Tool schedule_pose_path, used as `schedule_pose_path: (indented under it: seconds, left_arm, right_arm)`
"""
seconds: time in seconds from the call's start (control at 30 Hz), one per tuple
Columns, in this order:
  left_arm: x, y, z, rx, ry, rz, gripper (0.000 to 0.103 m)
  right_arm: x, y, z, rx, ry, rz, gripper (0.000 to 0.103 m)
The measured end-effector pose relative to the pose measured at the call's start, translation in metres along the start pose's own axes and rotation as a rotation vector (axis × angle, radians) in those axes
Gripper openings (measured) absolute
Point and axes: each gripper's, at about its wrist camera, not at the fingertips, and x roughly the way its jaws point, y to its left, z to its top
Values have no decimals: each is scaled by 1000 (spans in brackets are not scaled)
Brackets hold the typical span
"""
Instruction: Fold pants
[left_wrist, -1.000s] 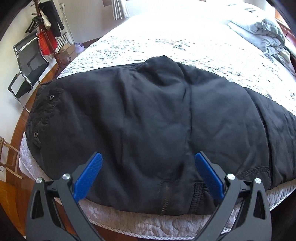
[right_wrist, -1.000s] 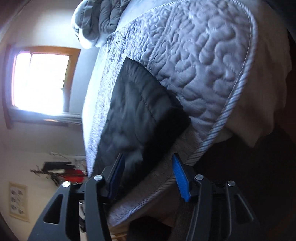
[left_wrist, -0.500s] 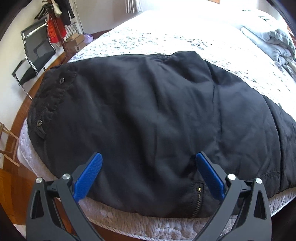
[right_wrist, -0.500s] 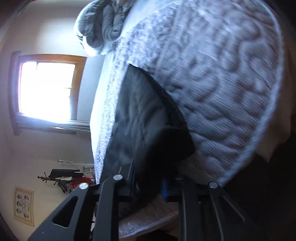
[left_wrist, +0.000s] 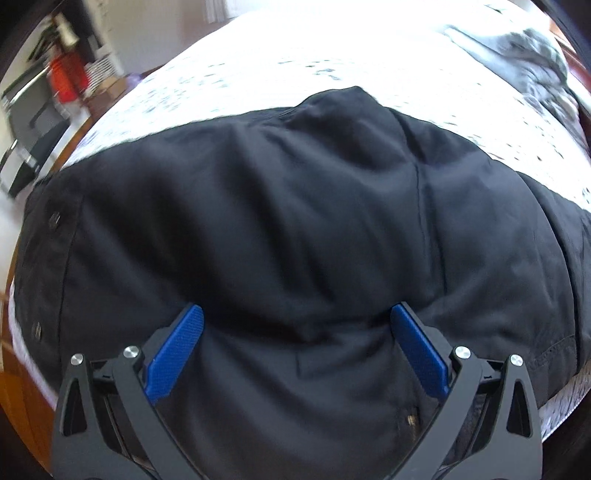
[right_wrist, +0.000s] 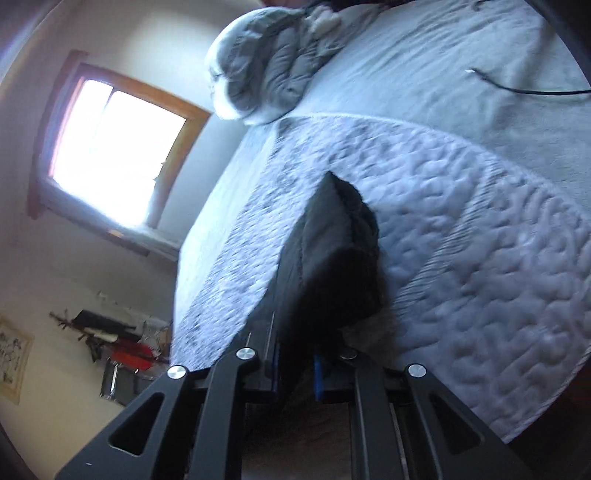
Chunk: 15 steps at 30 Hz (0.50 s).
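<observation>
**Black pants on the bed, one leg end pinched by the right hand-held gripper**

The black pants (left_wrist: 295, 229) lie spread across the near edge of the bed (left_wrist: 332, 55), over its white quilted cover with grey speckles; the waistband with two metal snaps sits at the left of the left wrist view, and a brass zipper pull shows low down near the right blue pad; the cloth is rumpled, with a raised peak at its far edge. The left hand-held gripper (left_wrist: 295, 343) hangs over the pants with its jaws spread wide, blue pads (left_wrist: 173, 354) well apart and black fabric between them; whether the pads touch the cloth cannot be told.

In the right wrist view the camera is rolled sideways; the right hand-held gripper (right_wrist: 295, 369) has its jaws drawn close together, clamped on a dark fold of the pants (right_wrist: 332, 251) that runs up from the pads onto the quilted cover. A crumpled grey duvet (right_wrist: 273, 62) lies at the far end of the bed; a thin black cable (right_wrist: 524, 88) rests on the sheet; a bright window (right_wrist: 110, 155) with a wooden frame is in the wall beyond.
</observation>
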Motion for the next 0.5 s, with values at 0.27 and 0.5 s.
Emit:
schedule_pose_path:
  seconds: [0.27, 0.5]
  left_arm:
    - [6, -37, 15, 42, -24, -25, 101]
    - [-24, -7, -5, -34, -28, -69, 100]
  right_arm:
    - [1, -76, -22, 129, -11, -94, 13]
    - [4, -64, -20, 130, -18, -130, 39]
